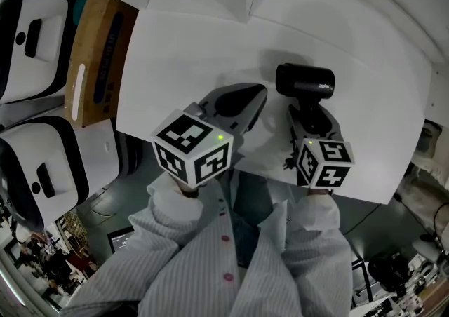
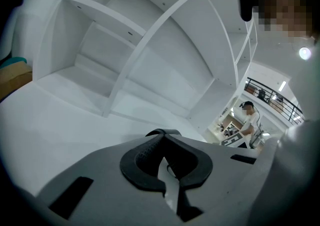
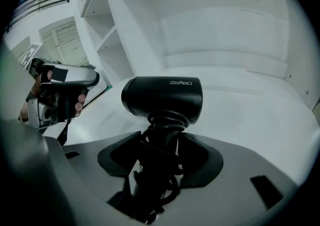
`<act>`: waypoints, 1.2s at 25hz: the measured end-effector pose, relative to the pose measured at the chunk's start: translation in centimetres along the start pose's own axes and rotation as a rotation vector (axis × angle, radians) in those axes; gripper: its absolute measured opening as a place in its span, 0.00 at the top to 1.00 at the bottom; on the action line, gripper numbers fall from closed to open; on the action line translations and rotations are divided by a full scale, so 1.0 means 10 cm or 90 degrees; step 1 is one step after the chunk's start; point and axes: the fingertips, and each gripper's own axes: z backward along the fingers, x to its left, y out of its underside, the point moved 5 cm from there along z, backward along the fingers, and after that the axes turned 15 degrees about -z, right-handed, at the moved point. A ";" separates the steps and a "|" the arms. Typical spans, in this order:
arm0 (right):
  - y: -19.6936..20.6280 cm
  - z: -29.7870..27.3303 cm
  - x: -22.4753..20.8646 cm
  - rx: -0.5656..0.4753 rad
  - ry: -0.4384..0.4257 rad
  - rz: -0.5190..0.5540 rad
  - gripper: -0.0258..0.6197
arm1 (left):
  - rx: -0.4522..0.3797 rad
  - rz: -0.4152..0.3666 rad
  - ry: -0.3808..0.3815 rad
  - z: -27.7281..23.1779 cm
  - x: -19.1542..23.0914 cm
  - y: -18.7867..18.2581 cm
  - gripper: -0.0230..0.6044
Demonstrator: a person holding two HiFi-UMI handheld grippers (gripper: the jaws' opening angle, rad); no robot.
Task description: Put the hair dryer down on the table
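Head view is showing both grippers reaching over the white table [image 1: 175, 49], with the black hair dryer [image 1: 305, 80] sticking out beyond the right gripper [image 1: 307, 113], over the middle of the tabletop. Whether it is touching the surface is not showing. Right gripper view is adding what that angle is missing: the jaws are clamping the dryer's handle, with a cord [image 3: 150, 190] winding round it. Left gripper view is showing the left gripper [image 2: 162, 156] pinching together on nothing and pointing toward white shelves [image 2: 125, 45] beyond the table.
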 end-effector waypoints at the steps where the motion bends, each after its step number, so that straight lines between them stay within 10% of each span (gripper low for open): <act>1: 0.00 -0.01 -0.01 0.002 0.001 -0.001 0.60 | 0.001 0.000 -0.001 0.00 0.00 0.00 0.95; 30: 0.04 -0.14 0.00 0.068 0.016 -0.019 0.60 | 0.006 -0.008 -0.005 0.00 -0.10 0.09 0.95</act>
